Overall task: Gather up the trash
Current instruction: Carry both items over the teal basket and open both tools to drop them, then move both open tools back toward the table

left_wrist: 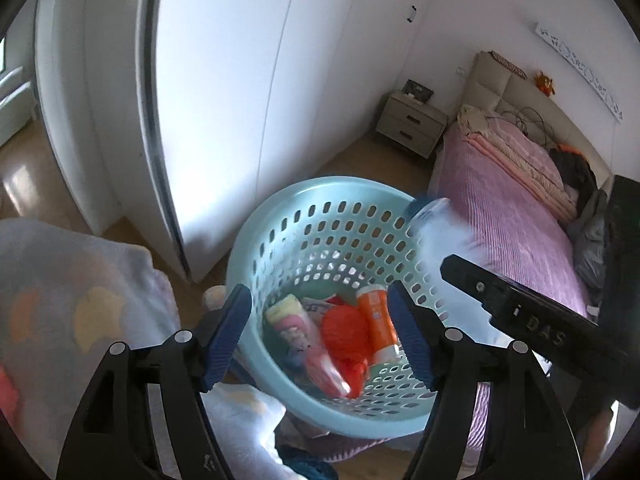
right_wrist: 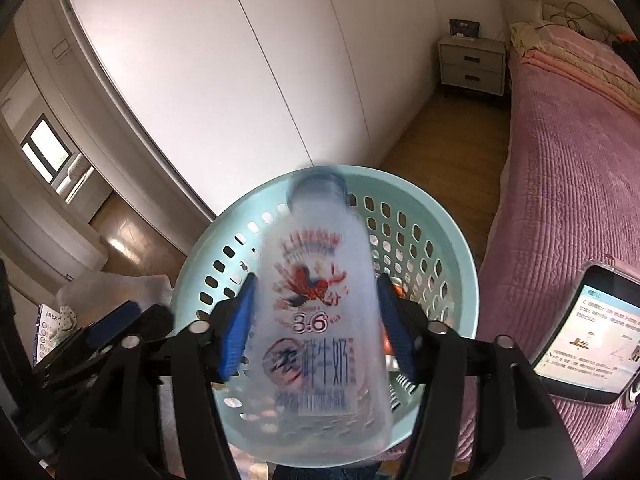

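Observation:
A light blue perforated basket (left_wrist: 320,200) stands on the floor beside the bed; it also shows in the right wrist view (right_wrist: 448,232). Inside lie an orange bottle (left_wrist: 378,326), a red crumpled item (left_wrist: 346,332) and a pink and yellow tube (left_wrist: 304,340). My right gripper (right_wrist: 316,320) is shut on a clear milk bottle (right_wrist: 316,320) with a blue cap and a Spider-Man print, held over the basket; the bottle is blurred in the left wrist view (left_wrist: 436,232). My left gripper (left_wrist: 320,340) is open and empty above the basket.
A bed with a pink cover (left_wrist: 516,216) lies to the right, with a phone (right_wrist: 592,332) lit on it. White wardrobe doors (left_wrist: 224,80) stand behind the basket. A bedside cabinet (left_wrist: 412,124) is at the back. A patterned blanket (left_wrist: 72,300) lies at left.

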Available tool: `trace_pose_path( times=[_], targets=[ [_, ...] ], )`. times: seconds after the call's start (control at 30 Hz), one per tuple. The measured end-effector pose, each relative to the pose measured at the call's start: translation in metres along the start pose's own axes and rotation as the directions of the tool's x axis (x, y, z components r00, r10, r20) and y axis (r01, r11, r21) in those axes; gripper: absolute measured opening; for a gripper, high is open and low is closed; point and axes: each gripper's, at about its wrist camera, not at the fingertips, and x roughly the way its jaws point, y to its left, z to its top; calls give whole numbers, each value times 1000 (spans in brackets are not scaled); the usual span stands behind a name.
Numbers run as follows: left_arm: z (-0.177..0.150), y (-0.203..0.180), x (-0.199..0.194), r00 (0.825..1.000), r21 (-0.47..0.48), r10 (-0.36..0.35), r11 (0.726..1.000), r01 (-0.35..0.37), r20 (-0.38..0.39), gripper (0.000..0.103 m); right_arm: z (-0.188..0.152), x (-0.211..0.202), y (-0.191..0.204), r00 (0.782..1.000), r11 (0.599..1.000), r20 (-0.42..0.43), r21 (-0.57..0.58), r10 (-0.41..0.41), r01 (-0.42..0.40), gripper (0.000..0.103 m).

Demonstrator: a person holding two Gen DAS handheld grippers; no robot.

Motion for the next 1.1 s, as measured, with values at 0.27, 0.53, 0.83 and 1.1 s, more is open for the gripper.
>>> trace_pose_path(
  times=[0.27, 0.53, 0.83, 1.1],
  targets=[
    [-10, 25, -34, 999, -45, 13, 999, -11, 44, 69, -4, -8, 1, 1000, 1000, 17, -1, 4, -4, 63],
    [-20, 50, -90, 992, -103, 45, 994, -33, 116, 69, -12, -32, 34, 998, 996, 45, -73, 52, -48, 63],
    [-31, 109, -167, 955, -196, 208, 966, -167, 212, 73, -31, -45, 102, 992, 975, 33, -189, 123, -115, 63],
    [-45, 197, -217, 881, -341, 426, 875, -342, 208, 76, -51, -37, 184, 977, 921, -32, -330, 209, -208, 63]
  ],
)
